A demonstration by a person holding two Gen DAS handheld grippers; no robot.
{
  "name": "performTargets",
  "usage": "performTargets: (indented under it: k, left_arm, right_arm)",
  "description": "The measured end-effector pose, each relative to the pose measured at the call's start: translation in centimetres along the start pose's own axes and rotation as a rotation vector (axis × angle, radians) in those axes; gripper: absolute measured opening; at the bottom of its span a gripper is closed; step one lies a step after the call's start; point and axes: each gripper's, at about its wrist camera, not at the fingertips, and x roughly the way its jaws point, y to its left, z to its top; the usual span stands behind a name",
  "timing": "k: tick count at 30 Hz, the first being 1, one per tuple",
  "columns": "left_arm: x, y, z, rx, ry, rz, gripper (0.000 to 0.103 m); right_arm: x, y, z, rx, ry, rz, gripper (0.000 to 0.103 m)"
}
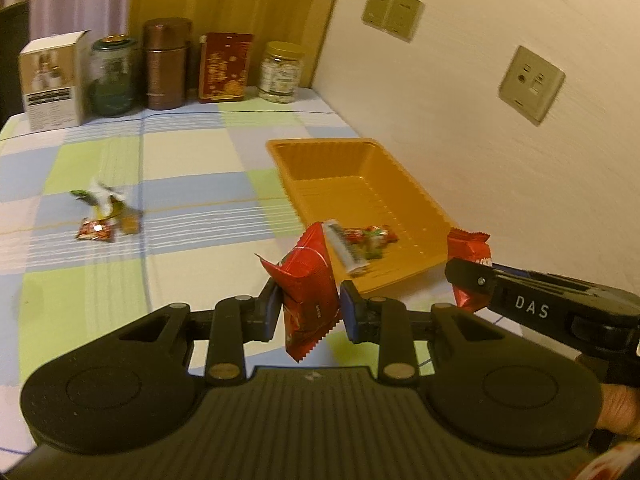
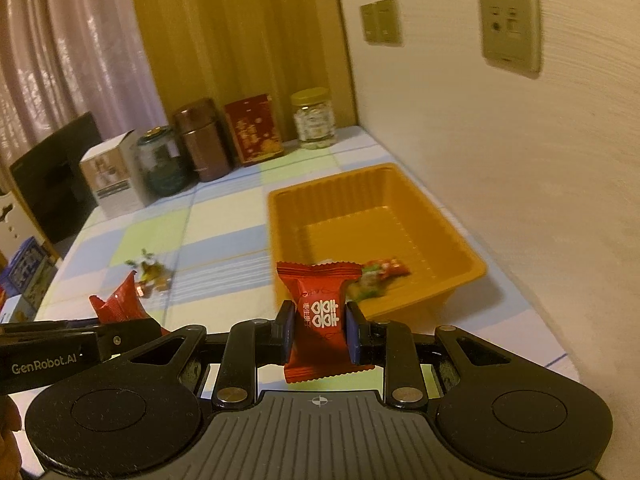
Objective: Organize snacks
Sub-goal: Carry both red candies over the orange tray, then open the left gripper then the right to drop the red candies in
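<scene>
Carry step: your left gripper [image 1: 308, 306] is clamped on a red packet [image 1: 308, 292], your right gripper [image 2: 318, 332] on another red packet [image 2: 318, 312], both short of the orange tray [image 2: 474, 270]; next, reach over its rim and let go

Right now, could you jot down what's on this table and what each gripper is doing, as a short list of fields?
left gripper: shut on a red packet
right gripper: shut on a red packet
tray: orange, by the wall, a few sweets in its near end
loose sweets: small pile on the checked cloth
back row: box, jars, tin, red carton
</scene>
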Motion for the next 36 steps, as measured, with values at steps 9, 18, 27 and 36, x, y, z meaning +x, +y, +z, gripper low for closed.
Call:
performTargets:
  k: [9, 18, 27, 36]
  left_arm:
    - [2.9, -3.3, 1.5, 0.045, 0.020, -0.054, 0.028]
    - [6.0, -5.1, 3.4, 0.070, 0.035, -0.079, 0.028]
    - [9.0, -6.1, 5.4, 0.085, 0.049, -0.086, 0.028]
    - [11.8, -6.4, 6.7, 0.098, 0.068, -0.086, 0.028]
  right_arm:
    - [0.6, -3.5, 1.2, 0.030, -0.005, -0.043, 0.027]
    - [1.9, -6.2, 2.7, 0.039, -0.015, -0.066, 0.027]
    - [4.3, -8.0, 4.6, 0.042, -0.019, -0.066, 0.027]
    - [6.3, -8.8, 5.7, 0.045, -0.009, -0.064, 0.027]
